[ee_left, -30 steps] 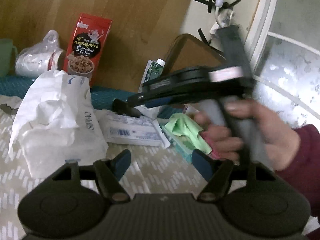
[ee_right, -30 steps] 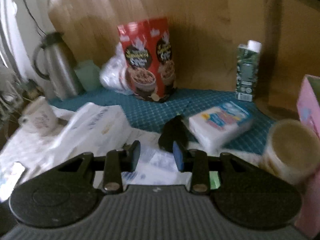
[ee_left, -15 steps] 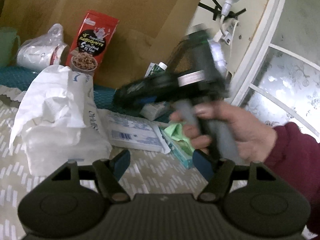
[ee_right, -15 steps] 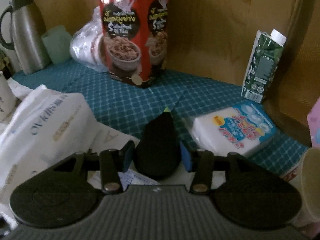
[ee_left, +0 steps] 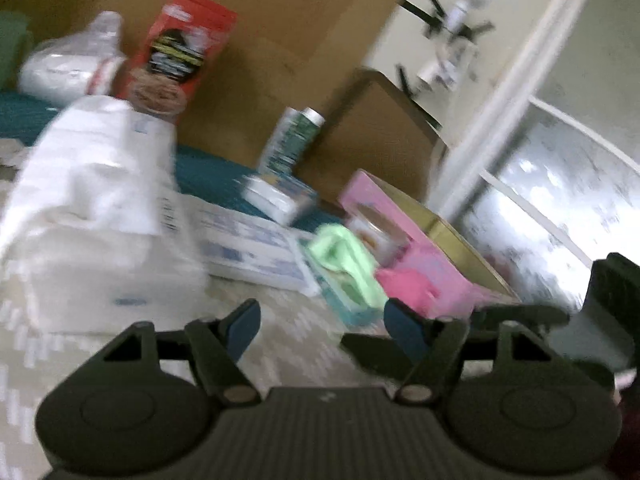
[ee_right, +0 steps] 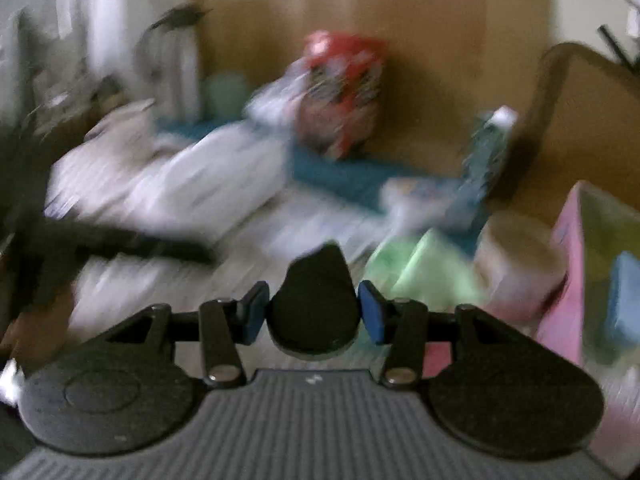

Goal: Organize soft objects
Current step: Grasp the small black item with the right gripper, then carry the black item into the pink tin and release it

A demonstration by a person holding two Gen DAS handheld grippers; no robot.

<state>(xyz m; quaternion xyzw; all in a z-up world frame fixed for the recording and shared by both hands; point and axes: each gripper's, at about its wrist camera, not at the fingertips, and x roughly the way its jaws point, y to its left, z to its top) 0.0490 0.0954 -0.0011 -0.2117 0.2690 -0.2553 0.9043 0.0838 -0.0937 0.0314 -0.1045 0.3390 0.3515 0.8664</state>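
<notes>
Since half a second ago, the right gripper (ee_right: 313, 312) has lifted away from the teal mat with the dark soft object (ee_right: 314, 304) between its jaws, and it no longer blocks the left wrist view; both views are now motion-blurred. Largest in view, the white plastic bag (ee_left: 96, 216) lies slumped on the patterned table cloth (ee_left: 288, 320), beside a flat white-and-blue packet (ee_left: 248, 248). At the right stands the open pink box (ee_left: 424, 248), the likely destination, with a cup-like tub (ee_right: 520, 264) just before it. A green cloth (ee_left: 344, 256) lies crumpled between packet and box. The right jaws pinch the dark object at its wide base only, its tapered end free. The left gripper (ee_left: 320, 324) hangs over the cloth, jaws spread and empty. Risks, as judged: a fast swing could let the pliable object squeeze out of so shallow a pinch; a low approach could knock the tub or catch the box wall.
</notes>
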